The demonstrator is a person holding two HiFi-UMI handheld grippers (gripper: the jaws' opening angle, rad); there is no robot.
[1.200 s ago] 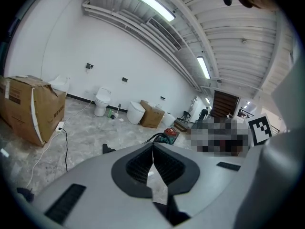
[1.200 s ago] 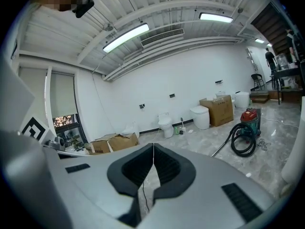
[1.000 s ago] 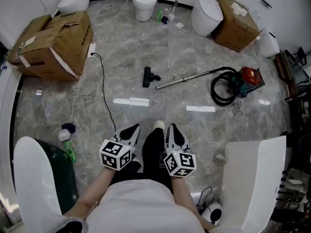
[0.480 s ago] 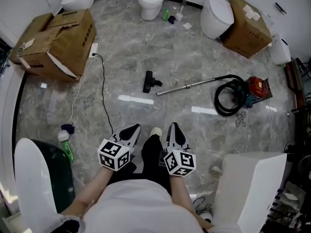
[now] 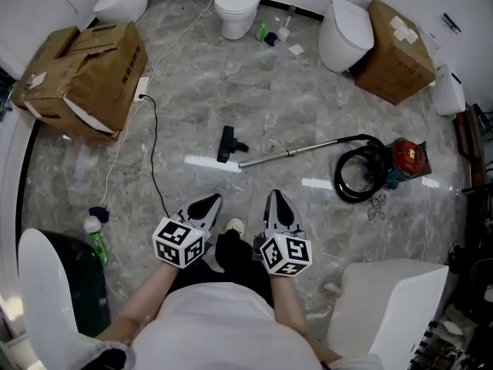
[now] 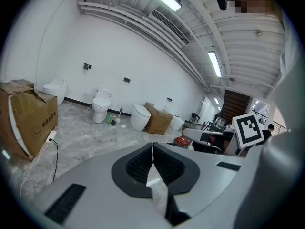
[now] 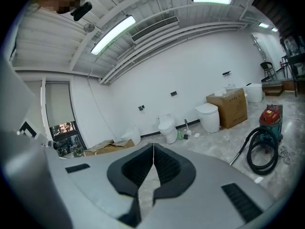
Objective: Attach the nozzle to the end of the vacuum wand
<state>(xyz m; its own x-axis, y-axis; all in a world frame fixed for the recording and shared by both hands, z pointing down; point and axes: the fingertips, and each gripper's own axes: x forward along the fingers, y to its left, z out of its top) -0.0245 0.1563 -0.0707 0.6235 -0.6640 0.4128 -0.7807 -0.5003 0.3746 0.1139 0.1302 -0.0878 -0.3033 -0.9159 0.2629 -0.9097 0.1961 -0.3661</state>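
The black floor nozzle (image 5: 226,143) lies on the marble floor, just left of the free end of the metal wand (image 5: 289,153). The wand runs right to a coiled black hose (image 5: 357,173) and a red vacuum (image 5: 407,159). My left gripper (image 5: 209,201) and right gripper (image 5: 274,199) are held side by side at waist height, well short of the nozzle. Both are shut with nothing between the jaws. In the right gripper view, past the right gripper (image 7: 153,148), the vacuum (image 7: 270,116) and hose (image 7: 261,152) show at the right. The left gripper (image 6: 152,148) points toward the far wall.
Torn cardboard boxes (image 5: 85,68) sit at the left and another box (image 5: 400,41) at the back right. Toilets (image 5: 239,2) stand along the far wall. A black cable (image 5: 154,156) trails across the floor. A green bottle (image 5: 94,237) lies near a white toilet lid (image 5: 46,299).
The person has walked forward: nozzle, wand and vacuum now lie nearer the grippers in the head view. Both grippers stayed shut and side by side.
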